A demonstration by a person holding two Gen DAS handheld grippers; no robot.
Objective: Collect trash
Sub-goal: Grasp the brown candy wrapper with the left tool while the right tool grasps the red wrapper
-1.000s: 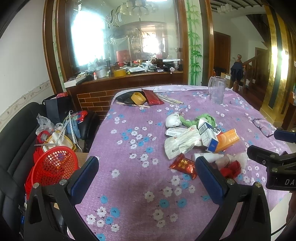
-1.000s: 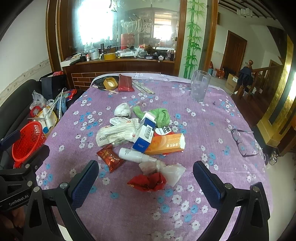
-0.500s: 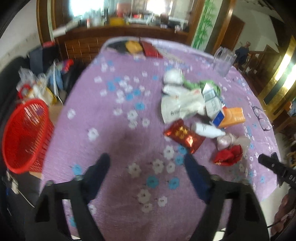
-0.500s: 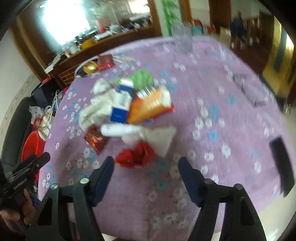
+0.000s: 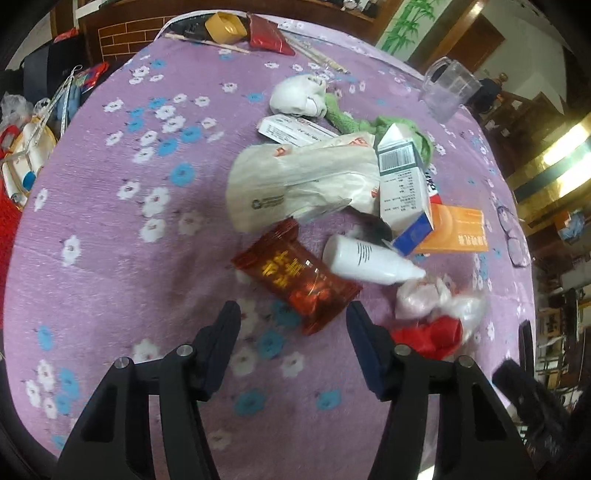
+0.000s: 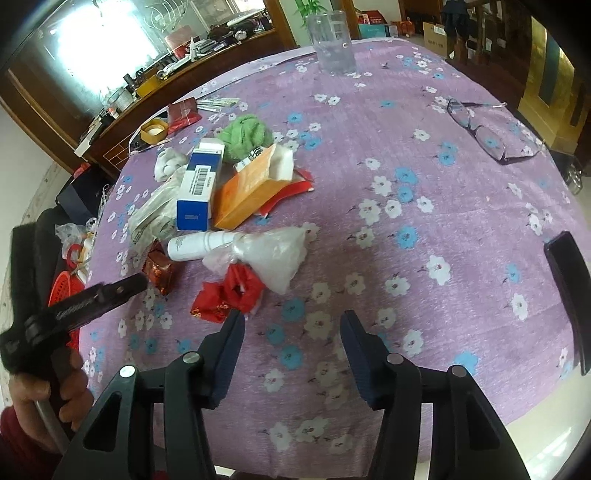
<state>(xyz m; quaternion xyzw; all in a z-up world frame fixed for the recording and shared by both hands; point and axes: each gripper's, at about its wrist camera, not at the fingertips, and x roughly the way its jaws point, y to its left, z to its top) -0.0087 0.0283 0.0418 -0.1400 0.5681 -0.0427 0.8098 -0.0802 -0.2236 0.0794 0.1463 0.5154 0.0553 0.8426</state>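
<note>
A pile of trash lies on the purple flowered tablecloth point(image 5: 110, 229). In the left wrist view my open left gripper point(image 5: 293, 317) hovers just before a red snack wrapper point(image 5: 295, 275). Behind it lie a white bottle point(image 5: 365, 260), a white paper bag point(image 5: 299, 181), a blue-white carton point(image 5: 402, 188), an orange box point(image 5: 456, 230), a green cloth point(image 5: 369, 125) and crumpled red paper point(image 5: 432, 334). My open right gripper point(image 6: 291, 325) hovers over bare cloth, its left finger next to the crumpled red paper point(image 6: 229, 293) and a clear plastic bag point(image 6: 273, 254).
A red basket point(image 6: 64, 286) sits off the table's left edge beside a black chair. A clear plastic jug point(image 6: 332, 42) stands at the far side. Glasses point(image 6: 484, 129) lie at the right, a yellow tape roll point(image 5: 225, 26) and red pouch point(image 5: 267, 35) at the back.
Both grippers have tilted down and moved in close over the table. The left one now faces the red wrapper; the right one has come near the red paper.
</note>
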